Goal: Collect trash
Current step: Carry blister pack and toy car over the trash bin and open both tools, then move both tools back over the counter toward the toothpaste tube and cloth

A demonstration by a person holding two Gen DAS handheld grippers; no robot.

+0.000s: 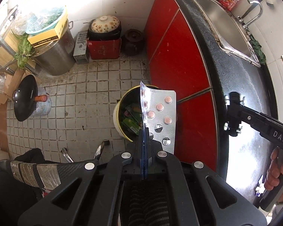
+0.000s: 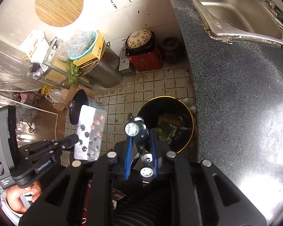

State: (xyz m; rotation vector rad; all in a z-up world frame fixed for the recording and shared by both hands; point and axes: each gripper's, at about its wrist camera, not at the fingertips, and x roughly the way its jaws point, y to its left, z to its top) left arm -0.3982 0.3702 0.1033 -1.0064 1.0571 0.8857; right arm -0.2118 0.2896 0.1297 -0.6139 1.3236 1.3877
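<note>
We have the left hand-held gripper [image 1: 145,131] pinched tight on the lower edge of a blister pack [image 1: 158,114], fingers together with the foil card trapped between the blue pads. The pack stands up and forward from the fingertips, its long axis running along the fingers' line, a few pink pills left in the pockets. Just beyond and below its tip sits the trash bin [image 1: 120,113], open mouth up on the tiled floor, wrappers already inside.

Over on the right wrist view, our right hand-held gripper [image 2: 141,131] is clamped around a black roller clip [image 2: 139,131] with white wheel ends, held lengthwise between the pads. The bin [image 2: 190,113] lies just ahead and slightly right of those fingertips, tucked against the desk [image 2: 235,94].

Both loads are near the bin, and the right looks closest over the opening. We judge that the coming move is a short push forward, then release, for either one.
</note>
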